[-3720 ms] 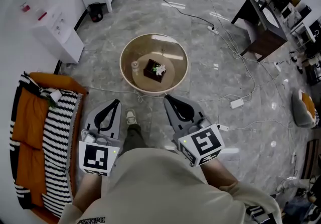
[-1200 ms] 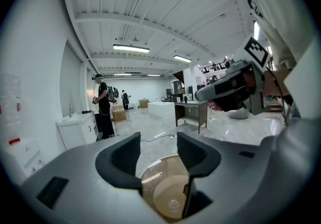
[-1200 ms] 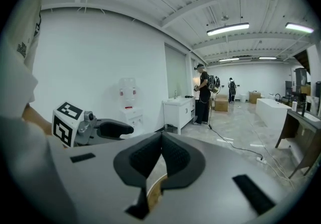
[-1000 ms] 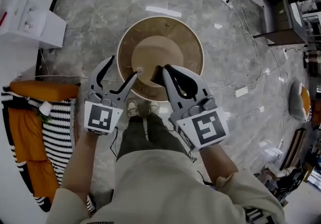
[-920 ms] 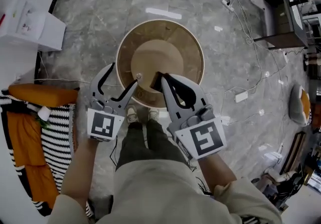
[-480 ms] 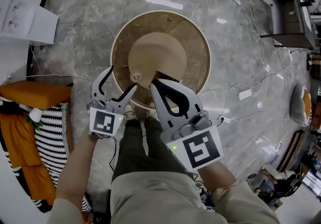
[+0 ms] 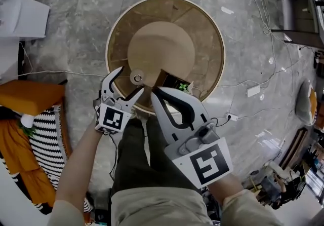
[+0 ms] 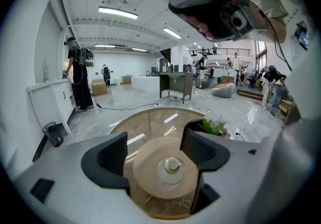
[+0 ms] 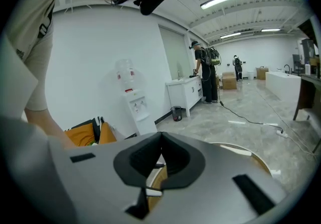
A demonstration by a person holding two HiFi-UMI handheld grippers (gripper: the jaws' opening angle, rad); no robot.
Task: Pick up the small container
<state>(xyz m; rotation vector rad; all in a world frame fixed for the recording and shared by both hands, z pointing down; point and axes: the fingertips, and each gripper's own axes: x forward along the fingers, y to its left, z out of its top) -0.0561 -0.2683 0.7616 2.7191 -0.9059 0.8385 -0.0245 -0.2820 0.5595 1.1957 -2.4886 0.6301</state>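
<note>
The small container (image 7: 137, 77) is a clear glass jar with a round lid. It stands on the round glass table (image 7: 208, 31), over the near edge of the tan pedestal. My left gripper (image 7: 130, 80) reaches over the table's near rim, its jaws opening to either side of the jar. In the left gripper view the jar (image 8: 170, 170) sits just ahead between the jaws of the left gripper (image 8: 156, 153), and neither pad touches it. My right gripper (image 7: 154, 90) hovers to the jar's right, shut with nothing in it. The right gripper view shows the right gripper (image 9: 160, 140) with its tips meeting.
A black planter box with a green plant (image 7: 172, 82) stands on the table right of the jar, beside the right gripper's tip. Cables (image 7: 253, 90) lie on the marble floor. An orange and striped cushion (image 7: 30, 118) lies at the left. A water dispenser (image 9: 135, 105) stands by the wall.
The person has stepped up to the table, and both grippers have come forward over its near rim. The left jaws have spread wider around the jar. The right gripper stays shut.
</note>
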